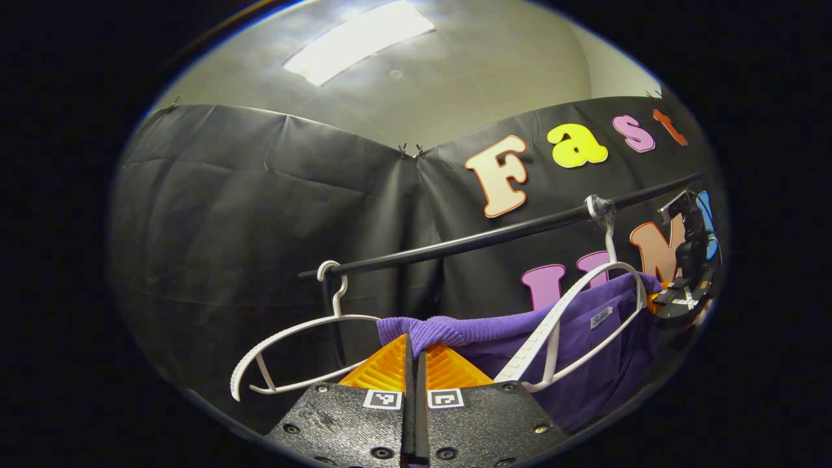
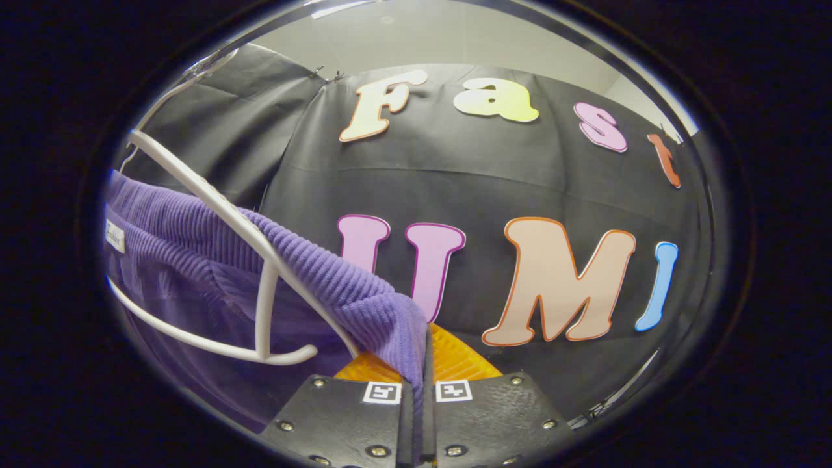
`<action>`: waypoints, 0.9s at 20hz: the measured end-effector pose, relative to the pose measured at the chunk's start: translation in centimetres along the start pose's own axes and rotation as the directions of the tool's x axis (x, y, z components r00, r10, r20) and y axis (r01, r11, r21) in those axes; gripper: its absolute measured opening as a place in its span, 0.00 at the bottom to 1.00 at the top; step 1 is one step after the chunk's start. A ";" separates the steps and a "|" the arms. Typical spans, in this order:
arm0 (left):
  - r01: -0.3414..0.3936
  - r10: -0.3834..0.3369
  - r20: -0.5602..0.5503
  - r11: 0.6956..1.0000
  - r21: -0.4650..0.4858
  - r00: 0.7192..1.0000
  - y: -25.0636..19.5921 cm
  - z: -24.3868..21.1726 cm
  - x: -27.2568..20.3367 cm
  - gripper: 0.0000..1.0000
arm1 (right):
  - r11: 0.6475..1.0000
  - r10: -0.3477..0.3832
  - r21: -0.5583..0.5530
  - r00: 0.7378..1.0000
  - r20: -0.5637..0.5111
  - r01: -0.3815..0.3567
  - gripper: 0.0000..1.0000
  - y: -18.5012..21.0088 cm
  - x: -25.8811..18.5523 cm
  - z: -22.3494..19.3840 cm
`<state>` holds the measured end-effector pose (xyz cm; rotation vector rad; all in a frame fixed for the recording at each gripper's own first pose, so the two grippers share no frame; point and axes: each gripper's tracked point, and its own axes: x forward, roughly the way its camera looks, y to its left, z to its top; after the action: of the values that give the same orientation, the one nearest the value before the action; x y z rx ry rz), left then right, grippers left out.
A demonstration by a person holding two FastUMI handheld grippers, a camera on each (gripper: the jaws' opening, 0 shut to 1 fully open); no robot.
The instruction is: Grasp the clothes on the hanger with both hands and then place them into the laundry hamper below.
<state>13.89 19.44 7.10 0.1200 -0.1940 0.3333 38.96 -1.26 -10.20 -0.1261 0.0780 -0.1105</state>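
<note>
— What's behind everything from where I'm sitting?
— I see black cloth walls (image 1: 260,214) meeting at a clipped corner, creased and hanging loose
— And above?
— I see a pale ceiling (image 1: 481,65) with one bright rectangular light panel (image 1: 357,40); a dark rail (image 1: 494,237) crosses the cloth

A: Where does the light come from?

B: From a ceiling light panel (image 1: 357,40) in the left gripper view, blown out to white, with a soft glow spreading over the ceiling (image 1: 468,71) around it.

A: And lower down?

B: Dimmer. The black cloth wall (image 1: 247,214) soaks up light, showing only faint sheen on its creases.

A: Sharpness?

B: Fair in the middle of both views. The rail (image 1: 494,237) bows with the fisheye, and the edges darken and smear. In the right gripper view the purple knit (image 2: 325,273) shows crisp ribs.
</note>
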 end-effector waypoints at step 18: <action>0.046 -0.051 -0.107 0.998 -0.048 0.993 0.2 -4.9 -2.2 0.00 | 0.999 0.045 0.034 0.994 -0.099 -0.042 0.05 0.1 -1.2 -4.0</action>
<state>12.59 19.62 1.84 0.0610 -0.0915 0.2858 37.42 -1.50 -14.09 -0.0868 0.1780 -0.0746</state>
